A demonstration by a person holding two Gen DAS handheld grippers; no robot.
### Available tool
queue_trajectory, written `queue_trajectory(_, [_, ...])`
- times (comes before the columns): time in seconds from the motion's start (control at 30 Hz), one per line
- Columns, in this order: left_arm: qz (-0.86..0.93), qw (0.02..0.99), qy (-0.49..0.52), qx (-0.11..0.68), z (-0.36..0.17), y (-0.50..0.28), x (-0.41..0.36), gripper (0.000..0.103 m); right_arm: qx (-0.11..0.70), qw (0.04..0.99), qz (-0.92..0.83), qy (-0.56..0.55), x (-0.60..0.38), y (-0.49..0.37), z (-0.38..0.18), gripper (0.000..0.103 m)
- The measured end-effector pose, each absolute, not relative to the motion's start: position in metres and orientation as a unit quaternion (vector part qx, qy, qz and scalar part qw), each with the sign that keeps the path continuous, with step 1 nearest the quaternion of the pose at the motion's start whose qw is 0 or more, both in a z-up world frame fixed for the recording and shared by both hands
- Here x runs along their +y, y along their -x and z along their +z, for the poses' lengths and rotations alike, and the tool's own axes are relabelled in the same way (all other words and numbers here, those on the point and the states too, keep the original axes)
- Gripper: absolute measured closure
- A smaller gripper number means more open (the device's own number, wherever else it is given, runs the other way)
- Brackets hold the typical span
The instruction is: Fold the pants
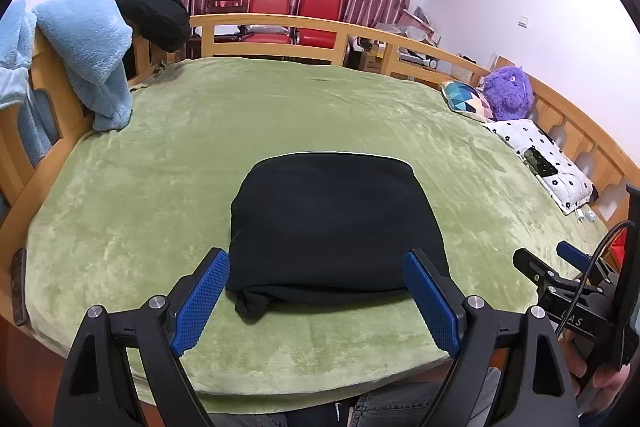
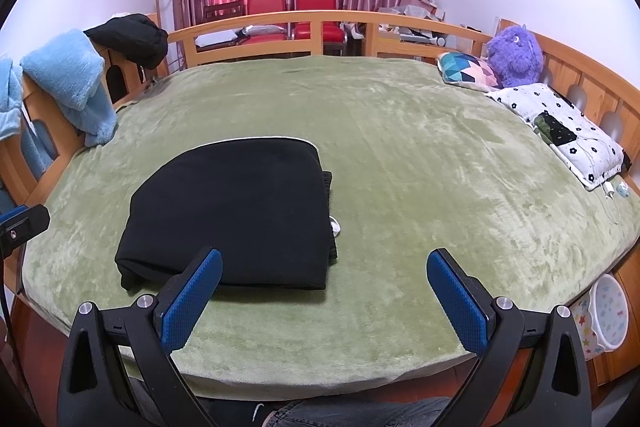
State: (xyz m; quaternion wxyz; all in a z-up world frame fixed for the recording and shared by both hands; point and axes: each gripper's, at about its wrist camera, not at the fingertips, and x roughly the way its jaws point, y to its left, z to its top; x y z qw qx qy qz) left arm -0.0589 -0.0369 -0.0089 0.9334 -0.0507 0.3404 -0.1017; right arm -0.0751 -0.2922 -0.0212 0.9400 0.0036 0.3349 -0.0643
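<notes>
Your left gripper (image 1: 316, 297) stands wide apart and empty, hovering just short of the black pants (image 1: 332, 223), which lie folded into a compact rectangle on the green blanket (image 1: 160, 167) near the bed's front edge. Your right gripper (image 2: 324, 301) is spread just as wide, nothing between its blue pads (image 2: 456, 307), with the pants off to its left. Farther out, a patterned pillow (image 2: 560, 127) and a purple plush toy (image 2: 514, 53) sit by the wooden bed rail (image 2: 280, 21).
</notes>
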Motion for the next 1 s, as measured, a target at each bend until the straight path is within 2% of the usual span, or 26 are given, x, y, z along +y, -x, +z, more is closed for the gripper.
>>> queue_trajectory(1.0, [-0.1, 0.929, 0.053, 0.351, -0.0186, 0.0516, -0.0349, 0.015, 0.338, 0.939, -0.068, -0.008, -0.2889, 0.0694, -0.0233, 0.002])
